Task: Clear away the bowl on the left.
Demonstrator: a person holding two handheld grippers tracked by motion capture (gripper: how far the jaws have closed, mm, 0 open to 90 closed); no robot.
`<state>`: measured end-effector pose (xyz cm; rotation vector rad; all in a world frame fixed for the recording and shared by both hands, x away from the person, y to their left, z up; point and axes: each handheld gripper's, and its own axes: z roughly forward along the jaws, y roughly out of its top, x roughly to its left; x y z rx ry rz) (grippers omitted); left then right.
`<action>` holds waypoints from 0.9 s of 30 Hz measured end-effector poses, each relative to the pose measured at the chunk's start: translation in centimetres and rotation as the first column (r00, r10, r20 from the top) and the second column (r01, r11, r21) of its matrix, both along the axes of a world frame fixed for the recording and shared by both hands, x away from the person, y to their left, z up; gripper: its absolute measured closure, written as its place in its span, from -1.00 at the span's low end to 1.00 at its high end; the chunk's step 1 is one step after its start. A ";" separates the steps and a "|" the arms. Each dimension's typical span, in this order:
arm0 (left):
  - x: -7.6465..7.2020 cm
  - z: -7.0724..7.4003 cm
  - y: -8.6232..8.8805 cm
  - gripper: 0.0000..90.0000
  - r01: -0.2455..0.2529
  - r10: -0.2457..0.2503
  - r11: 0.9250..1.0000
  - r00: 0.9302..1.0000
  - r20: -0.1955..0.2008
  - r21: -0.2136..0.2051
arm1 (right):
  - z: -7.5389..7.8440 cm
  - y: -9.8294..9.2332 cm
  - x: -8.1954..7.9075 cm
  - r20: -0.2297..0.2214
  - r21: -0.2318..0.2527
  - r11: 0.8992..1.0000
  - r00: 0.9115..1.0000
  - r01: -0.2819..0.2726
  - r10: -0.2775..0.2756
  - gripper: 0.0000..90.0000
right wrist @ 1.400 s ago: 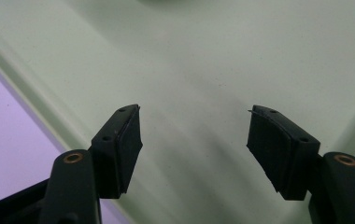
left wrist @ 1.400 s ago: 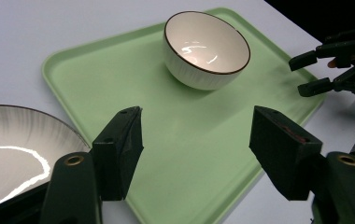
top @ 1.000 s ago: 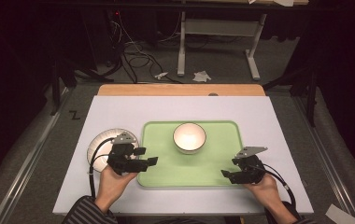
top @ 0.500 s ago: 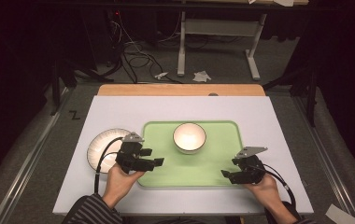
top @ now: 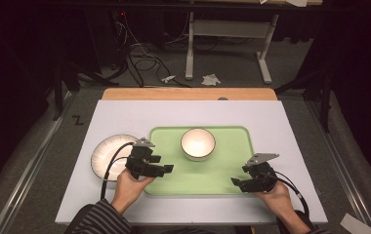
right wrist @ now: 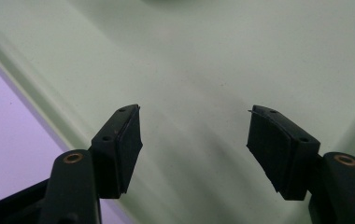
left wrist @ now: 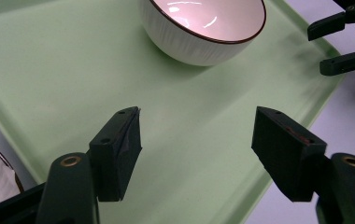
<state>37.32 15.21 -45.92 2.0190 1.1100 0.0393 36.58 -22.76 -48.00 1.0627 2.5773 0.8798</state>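
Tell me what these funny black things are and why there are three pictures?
A person sits at a white table and holds a tool in each hand. Each tool ends in a black claw with two jaws that can pinch things. The left claw and the right claw are both open and hold nothing.

One picture is taken from a camera up high, looking down on the table. The other two come from little cameras riding on each claw, so you see its two jaws poking up from the bottom.

On the table lies a green tray with a white bowl standing in it. A white plate lies on the table beside the tray. Both claws hover over the tray's near corners.
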 end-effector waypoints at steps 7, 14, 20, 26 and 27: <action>0.5 -0.4 -0.2 -0.26 -0.006 0.006 1.000 1.000 -0.012 0.001 | 0.0 0.0 0.0 -0.001 -0.001 1.000 1.000 0.001 -0.001 -0.19; 0.7 -0.6 -0.1 -0.25 -0.035 0.035 0.999 0.999 0.011 0.019 | 0.0 0.0 0.0 -0.001 -0.003 1.000 1.000 -0.002 0.002 -0.19; 0.9 -0.9 -0.2 -0.26 -0.046 0.045 0.998 0.999 0.022 0.053 | -0.1 0.1 0.0 -0.002 -0.002 1.000 1.000 -0.005 0.005 -0.19; 1.1 -1.2 -0.2 -0.26 -0.051 0.050 0.996 0.998 0.023 0.078 | -0.1 0.1 0.0 -0.007 -0.005 1.000 1.000 -0.009 0.009 -0.19; 1.2 -1.3 -0.3 -0.26 -0.053 0.051 0.995 0.998 0.025 0.087 | -0.1 0.1 0.0 -0.008 -0.006 1.000 1.000 -0.007 0.007 -0.19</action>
